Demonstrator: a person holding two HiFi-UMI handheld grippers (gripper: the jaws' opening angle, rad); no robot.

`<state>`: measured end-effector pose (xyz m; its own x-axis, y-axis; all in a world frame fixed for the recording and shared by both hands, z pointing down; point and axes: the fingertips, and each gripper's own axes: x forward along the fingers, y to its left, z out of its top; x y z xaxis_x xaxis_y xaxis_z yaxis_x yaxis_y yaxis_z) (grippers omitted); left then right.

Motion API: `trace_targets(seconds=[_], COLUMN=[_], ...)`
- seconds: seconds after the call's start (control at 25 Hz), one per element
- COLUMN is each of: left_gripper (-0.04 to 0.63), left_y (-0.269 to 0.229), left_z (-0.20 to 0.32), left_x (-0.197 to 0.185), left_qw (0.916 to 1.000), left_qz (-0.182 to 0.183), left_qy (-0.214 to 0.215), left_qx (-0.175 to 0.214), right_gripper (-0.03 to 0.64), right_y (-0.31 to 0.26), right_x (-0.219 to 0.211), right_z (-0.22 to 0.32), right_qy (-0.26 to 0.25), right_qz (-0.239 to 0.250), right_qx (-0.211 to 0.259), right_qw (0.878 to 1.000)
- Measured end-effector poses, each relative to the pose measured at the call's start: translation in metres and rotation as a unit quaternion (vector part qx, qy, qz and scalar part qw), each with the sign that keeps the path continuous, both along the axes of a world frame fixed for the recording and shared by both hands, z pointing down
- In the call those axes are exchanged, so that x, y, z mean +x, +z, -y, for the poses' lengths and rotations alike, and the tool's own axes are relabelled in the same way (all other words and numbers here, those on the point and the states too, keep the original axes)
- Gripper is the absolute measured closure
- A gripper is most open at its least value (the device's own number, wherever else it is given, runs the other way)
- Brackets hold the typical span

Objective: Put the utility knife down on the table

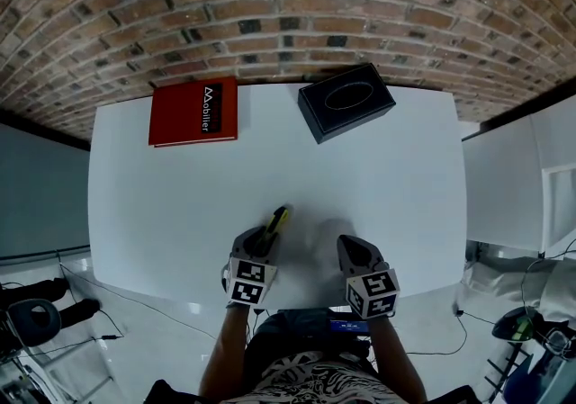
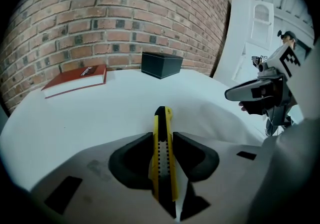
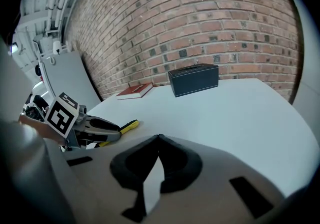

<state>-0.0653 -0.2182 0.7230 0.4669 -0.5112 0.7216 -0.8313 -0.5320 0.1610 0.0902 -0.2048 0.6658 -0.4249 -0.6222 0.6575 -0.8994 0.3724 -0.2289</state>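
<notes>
**While the Knife Is Clamped: Gripper and Tool Status**

Where the yellow-and-black plastic utility knife sits, the left gripper is clenched on its body, one dark pad on each flat side. The knife's long axis runs in line with the jaws. Its black nose projects forward past the pads and points away from the person, toward the far edge of the white rectangular table, angled slightly to the right in the head view. The knife lies over the near part of the table, left of the table's centre line. Whether its nose contacts the table surface cannot be determined.

The right gripper has its jaws pressed together with nothing between them. It is positioned over the table's near edge, right of the centre line and apart from the knife.

A red hardcover book lies flat at the table's far-left corner. A black rectangular box stands at the table's far edge, right of centre.
</notes>
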Motion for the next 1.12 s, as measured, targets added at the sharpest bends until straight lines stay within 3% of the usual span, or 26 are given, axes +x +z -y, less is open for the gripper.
trace_targets(seconds=[0.4, 0.64, 0.84, 1.12], left_gripper=[0.453, 0.449, 0.454, 0.526], left_y=[-0.008, -0.038, -0.073, -0.123], left_z=[0.001, 0.012, 0.014, 0.009], left_x=[0.006, 0.003, 0.002, -0.007], left_qw=[0.9985, 0.9969, 0.9915, 0.9844], left_qz=[-0.049, -0.067, -0.111, -0.137], left_qy=[-0.015, -0.037, -0.055, -0.063], left_qx=[-0.020, 0.015, 0.042, 0.091], right_gripper=[0.617, 0.615, 0.616, 0.617], right_y=[-0.018, -0.038, -0.063, -0.103], right_x=[0.003, 0.001, -0.006, -0.021], right_z=[0.005, 0.000, -0.002, -0.007], right_qy=[0.009, 0.006, 0.003, 0.000], right_qz=[0.007, 0.002, 0.003, 0.010], right_qx=[0.021, 0.041, 0.066, 0.116], right_qw=[1.000, 0.999, 0.998, 0.993])
